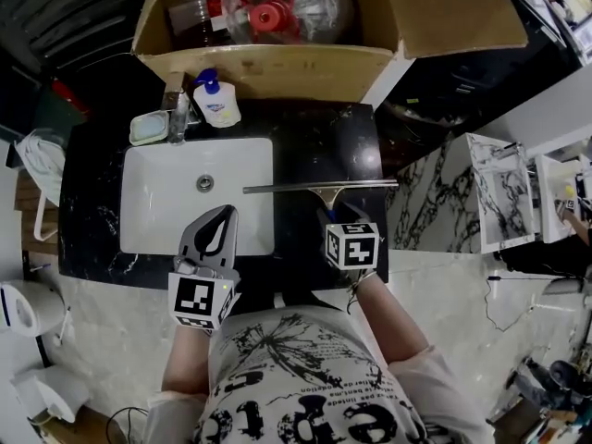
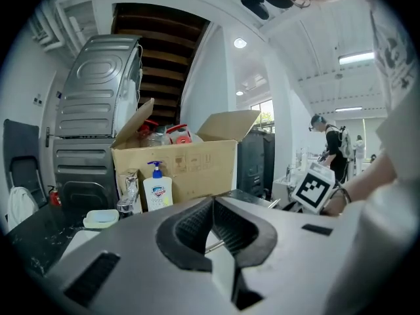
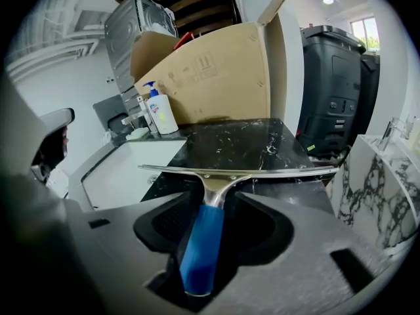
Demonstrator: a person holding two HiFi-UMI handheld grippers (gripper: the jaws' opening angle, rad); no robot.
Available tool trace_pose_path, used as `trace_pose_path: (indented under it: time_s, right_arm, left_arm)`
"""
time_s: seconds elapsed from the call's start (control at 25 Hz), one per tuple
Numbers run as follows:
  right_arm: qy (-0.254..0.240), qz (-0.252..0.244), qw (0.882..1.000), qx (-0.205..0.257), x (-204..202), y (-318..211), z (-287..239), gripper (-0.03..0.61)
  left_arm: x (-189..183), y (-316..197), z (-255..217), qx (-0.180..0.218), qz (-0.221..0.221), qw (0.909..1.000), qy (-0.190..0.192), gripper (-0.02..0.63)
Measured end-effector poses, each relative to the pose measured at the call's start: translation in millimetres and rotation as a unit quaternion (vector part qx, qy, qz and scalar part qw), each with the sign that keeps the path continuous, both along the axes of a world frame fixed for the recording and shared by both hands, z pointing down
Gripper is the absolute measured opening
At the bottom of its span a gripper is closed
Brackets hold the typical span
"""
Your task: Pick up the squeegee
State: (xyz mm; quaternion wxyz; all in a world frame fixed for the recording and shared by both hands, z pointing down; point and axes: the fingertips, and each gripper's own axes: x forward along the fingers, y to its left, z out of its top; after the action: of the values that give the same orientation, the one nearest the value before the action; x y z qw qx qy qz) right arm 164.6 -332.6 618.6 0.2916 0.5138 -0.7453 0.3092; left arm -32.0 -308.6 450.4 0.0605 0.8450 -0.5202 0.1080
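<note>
Squeegee [image 1: 319,188] on a black marble counter [image 1: 324,146], seen from the head view. The long axis of the metal blade is laid left to right across the counter, just to the right of the white sink [image 1: 157,202], with its left end reaching over the sink's rim. The blue handle is set at right angles to the blade and is pointed back toward the person. In the right gripper view, the handle of the squeegee [image 3: 200,241] is seen lying between the jaws of the right gripper [image 3: 209,202], which are spread wide; a dark gap is visible on the handle's right side, and no squeeze by the pads is shown. The blade is seen beyond the jaw tips, running crosswise. The right gripper [image 1: 331,218] is held over the handle's near end. The left gripper [image 1: 225,213] is held over the sink's near edge, and its jaws are brought together at the tips [image 2: 213,202]. A soap bottle [image 1: 215,100] and a faucet [image 1: 176,100] are placed behind the sink, in front of a cardboard box [image 1: 277,67].
</note>
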Motion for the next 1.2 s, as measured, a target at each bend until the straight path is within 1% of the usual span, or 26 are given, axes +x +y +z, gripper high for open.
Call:
trace_pose_path:
  time_s: [0.24,0.4,0.6,0.72,1.0,1.2]
  right_arm:
    - [0.024,0.022,0.999,-0.018,-3.4,-11.9,17.7,0.189]
    - [0.046,0.038,0.998,-0.02,0.9,-16.2,19.8,0.175]
    - [0.057,0.04,0.997,-0.016,0.6,-16.1,20.5,0.167]
    - [0.059,0.045,0.997,-0.02,-0.3,-16.5,21.0,0.132]
    - [0.055,0.05,0.997,-0.024,-0.3,-16.0,16.3,0.118]
    - [0.044,0.054,0.998,0.002,1.0,-18.8,-3.3,0.117]
  left_arm:
    - [-13.6,-10.0,8.8,-0.014,0.008,0.9999,0.001,0.012]
    - [-18.3,-13.9,16.2,-0.02,0.01,0.9997,0.004,0.012]
    - [-18.5,-18.2,18.2,-0.026,0.012,0.9995,0.011,0.012]
    - [-17.4,-19.1,19.0,-0.025,0.015,0.9995,0.013,0.012]
    - [-21.8,-20.5,14.8,-0.017,0.01,0.9997,0.014,0.012]
    - [-24.4,-22.0,7.6,-0.01,0.001,0.9998,0.016,0.012]
